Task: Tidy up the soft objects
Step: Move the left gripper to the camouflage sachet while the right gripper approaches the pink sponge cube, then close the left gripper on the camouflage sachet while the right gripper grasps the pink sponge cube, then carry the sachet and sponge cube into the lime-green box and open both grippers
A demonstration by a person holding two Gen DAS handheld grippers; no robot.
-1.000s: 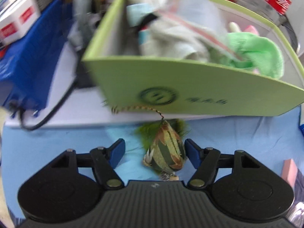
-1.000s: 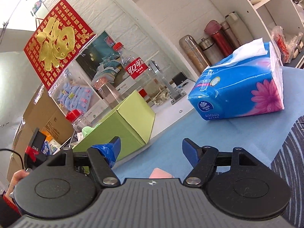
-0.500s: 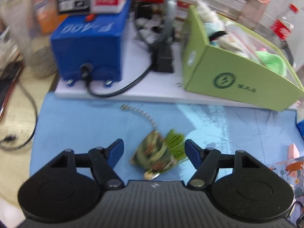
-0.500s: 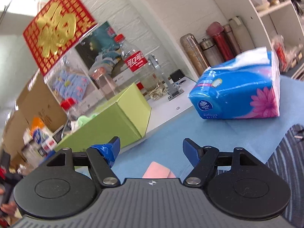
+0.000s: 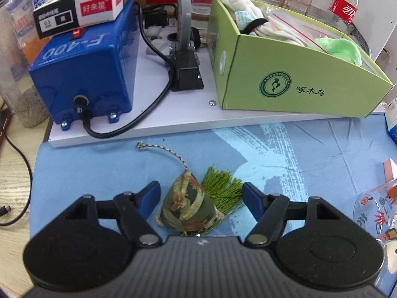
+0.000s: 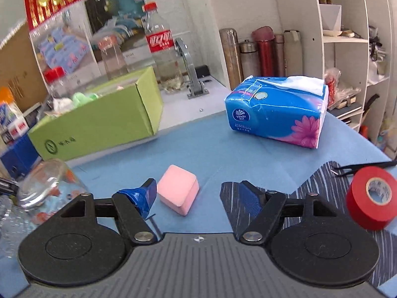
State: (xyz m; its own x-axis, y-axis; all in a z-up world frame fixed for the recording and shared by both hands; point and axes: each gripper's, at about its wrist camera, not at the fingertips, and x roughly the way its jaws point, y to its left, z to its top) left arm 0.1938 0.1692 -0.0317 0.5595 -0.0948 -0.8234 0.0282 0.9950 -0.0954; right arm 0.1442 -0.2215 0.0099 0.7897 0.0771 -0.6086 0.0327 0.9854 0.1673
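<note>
Left gripper (image 5: 201, 193) and right gripper (image 6: 198, 193) gape (fingers apart).

A green brocade sachet (image 5: 189, 204) with a green tassel (image 5: 223, 185) and braided cord (image 5: 163, 151) is seen lying on the blue mat (image 5: 99, 166). It is flanked by the parted fingers of the left gripper (image 5: 201, 193), neither touching it. Beyond the sachet, to its right, a green box (image 5: 292, 84) filled with cloths is observed on a white board (image 5: 153, 126). Beyond the sachet, to its left, a blue unit (image 5: 82, 72) is noted.

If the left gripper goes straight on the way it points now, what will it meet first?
Probably the sachet, which lies on the blue mat between the open fingers of the left gripper. Depth is hard to judge.
</note>
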